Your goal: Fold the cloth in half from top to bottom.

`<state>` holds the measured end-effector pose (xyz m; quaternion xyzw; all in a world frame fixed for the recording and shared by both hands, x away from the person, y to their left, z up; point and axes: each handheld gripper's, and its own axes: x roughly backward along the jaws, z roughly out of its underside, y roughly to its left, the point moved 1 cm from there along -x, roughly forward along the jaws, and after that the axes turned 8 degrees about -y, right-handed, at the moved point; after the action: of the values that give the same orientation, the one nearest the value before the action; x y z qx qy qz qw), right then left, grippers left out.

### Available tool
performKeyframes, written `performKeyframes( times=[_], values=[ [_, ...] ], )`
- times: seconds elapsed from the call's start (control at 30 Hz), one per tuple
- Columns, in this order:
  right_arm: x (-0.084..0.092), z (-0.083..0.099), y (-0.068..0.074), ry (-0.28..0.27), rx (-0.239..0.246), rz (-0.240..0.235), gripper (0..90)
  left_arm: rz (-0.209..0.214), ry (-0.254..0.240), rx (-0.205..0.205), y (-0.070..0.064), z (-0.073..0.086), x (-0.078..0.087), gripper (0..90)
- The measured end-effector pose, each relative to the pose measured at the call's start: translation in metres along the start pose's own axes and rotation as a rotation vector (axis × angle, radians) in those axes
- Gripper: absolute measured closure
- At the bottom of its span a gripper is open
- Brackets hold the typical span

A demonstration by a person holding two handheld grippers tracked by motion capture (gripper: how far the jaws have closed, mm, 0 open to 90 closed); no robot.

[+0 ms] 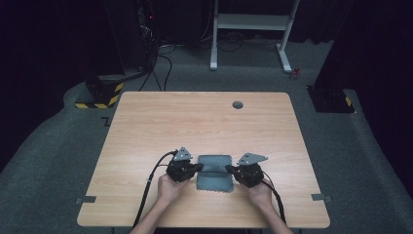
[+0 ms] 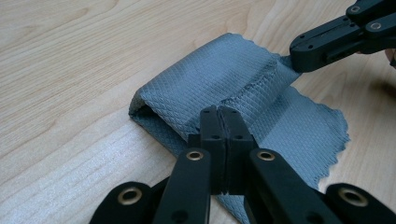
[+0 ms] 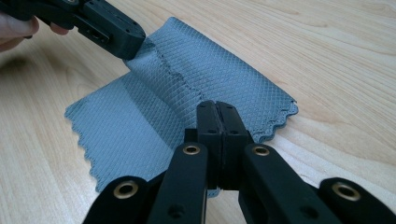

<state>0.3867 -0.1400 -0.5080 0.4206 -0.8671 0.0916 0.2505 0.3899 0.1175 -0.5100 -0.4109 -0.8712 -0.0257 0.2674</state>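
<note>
A grey waffle-textured cloth (image 1: 214,174) with zigzag-cut edges lies near the front middle of the wooden table (image 1: 195,122). Its far part is folded back over itself and lifted a little. My left gripper (image 1: 198,166) comes in from the cloth's left side, shut on the folded edge (image 2: 243,93); its closed tips (image 2: 222,112) pinch the fabric. From the right, my right gripper (image 1: 228,169) is shut on the same edge, tips (image 3: 217,107) together on the cloth (image 3: 140,126). Each gripper view also catches the other gripper pinching a corner: the right gripper (image 2: 299,58) and the left gripper (image 3: 133,44).
A round grey grommet (image 1: 237,104) sits near the table's far edge. Bare wood stretches behind and beside the cloth. Tape marks (image 1: 85,199) flank the front corners. A white desk frame (image 1: 251,24) and cables stand on the dark floor beyond.
</note>
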Motion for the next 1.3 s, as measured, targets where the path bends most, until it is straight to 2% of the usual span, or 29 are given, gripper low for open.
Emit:
performKeyframes(
  times=[0.23, 0.33, 0.63, 0.67, 0.83, 0.9, 1.03, 1.17, 1.3],
  values=[
    [0.004, 0.008, 0.008, 0.013, 0.026, -0.003, 89.6, 0.016, 0.022, -0.004, -0.005, 0.009, -0.001, 89.3],
    [0.006, 0.012, 0.012, 0.019, 0.042, -0.001, 89.6, 0.015, 0.026, -0.022, -0.007, 0.011, 0.000, 89.3],
    [0.007, 0.018, 0.017, 0.013, 0.031, -0.016, 89.6, 0.016, 0.029, -0.011, -0.009, 0.015, 0.002, 89.2],
    [0.008, 0.018, 0.019, 0.017, 0.039, -0.011, 89.6, 0.016, 0.030, -0.024, -0.010, 0.015, 0.003, 89.2],
    [0.008, 0.021, 0.023, 0.028, 0.055, -0.013, 89.6, 0.020, 0.026, -0.022, -0.012, 0.016, 0.006, 89.2],
    [0.008, 0.022, 0.025, 0.039, 0.079, -0.004, 89.5, 0.022, 0.032, -0.021, -0.014, 0.018, 0.005, 89.2],
    [0.009, 0.023, 0.025, 0.029, 0.064, -0.013, 89.3, 0.022, 0.043, -0.041, -0.017, 0.021, 0.007, 89.1],
    [0.008, 0.025, 0.026, 0.043, 0.079, -0.017, 89.0, 0.026, 0.040, -0.036, -0.017, 0.025, 0.007, 89.1],
    [0.011, 0.027, 0.027, 0.028, 0.060, -0.026, 88.5, 0.034, 0.060, -0.031, -0.019, 0.025, 0.007, 88.9]
  ],
)
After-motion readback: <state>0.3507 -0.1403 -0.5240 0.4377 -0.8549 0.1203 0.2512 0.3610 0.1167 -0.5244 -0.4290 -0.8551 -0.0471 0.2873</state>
